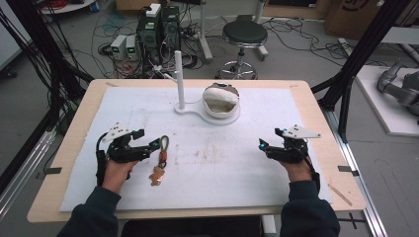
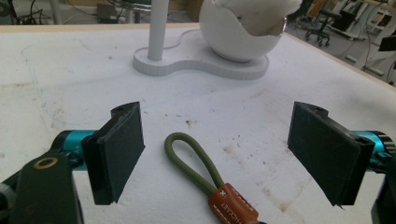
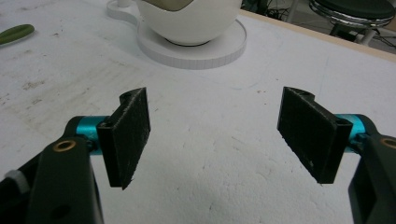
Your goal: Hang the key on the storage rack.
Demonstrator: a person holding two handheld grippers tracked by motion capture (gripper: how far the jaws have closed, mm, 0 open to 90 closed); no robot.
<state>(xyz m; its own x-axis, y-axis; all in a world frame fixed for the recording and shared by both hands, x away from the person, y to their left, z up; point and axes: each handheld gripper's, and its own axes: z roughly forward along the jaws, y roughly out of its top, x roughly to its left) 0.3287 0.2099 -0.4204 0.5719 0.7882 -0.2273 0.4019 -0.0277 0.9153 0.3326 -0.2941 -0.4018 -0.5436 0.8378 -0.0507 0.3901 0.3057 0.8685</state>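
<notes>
Olive cord makes up the loop of the keychain (image 2: 198, 170), which lies flat on the white mat (image 1: 237, 168) of the counter, just ahead of the left tongs (image 1: 150, 145). In the left gripper view the loop sits between the two black jaws, nearer the left one and touching neither; both stand wide apart with nothing held. An orange leather tab (image 2: 232, 205) joins the loop to a brown gingerbread-shaped charm (image 1: 157, 175) lying closer to the person. The right tongs (image 1: 263, 145) rest well apart from it on the right side of the mat, also wide open and empty.

At the back of the mat stands a white stand with an upright post (image 1: 179, 79) beside a white egg-shaped bowl (image 1: 221, 101).

The step in hand looks like picking up the keychain, probably to hang it on the post. To do it well, the left tongs should centre on the cord just above the tab, come down until the pads nearly brush the mat, then close across both strands. Gripping there keeps the loop open for threading; pinching the loop's tip would flatten it.
</notes>
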